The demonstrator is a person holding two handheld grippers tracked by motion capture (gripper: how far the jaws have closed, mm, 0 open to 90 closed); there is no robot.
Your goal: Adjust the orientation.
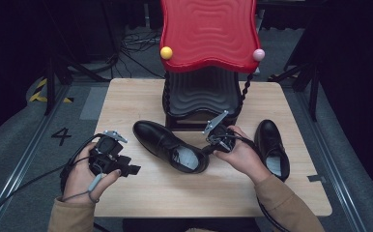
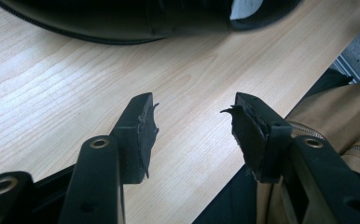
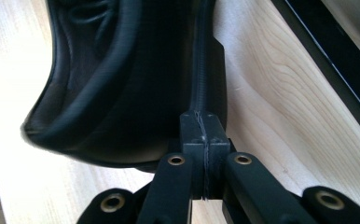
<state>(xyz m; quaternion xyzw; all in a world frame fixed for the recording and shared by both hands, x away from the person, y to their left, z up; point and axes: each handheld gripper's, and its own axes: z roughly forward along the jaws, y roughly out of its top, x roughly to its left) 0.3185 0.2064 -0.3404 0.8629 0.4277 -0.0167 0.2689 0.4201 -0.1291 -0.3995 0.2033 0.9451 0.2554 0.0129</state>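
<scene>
At the near left of the surface, the left gripper waits with fingers apart and empty. The right gripper, fingers closed on the middle shoe's heel rim, seems mid-drag; next likely the rack beyond.

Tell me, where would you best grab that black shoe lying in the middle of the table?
Probably at the heel collar. The middle shoe lies on its sole, toe toward the far left and open heel toward the person, so the thin rim around the opening suits narrow jaws. Come from the heel side, one jaw inside and one outside. The right gripper is at that heel, shut; the left gripper is open.
</scene>
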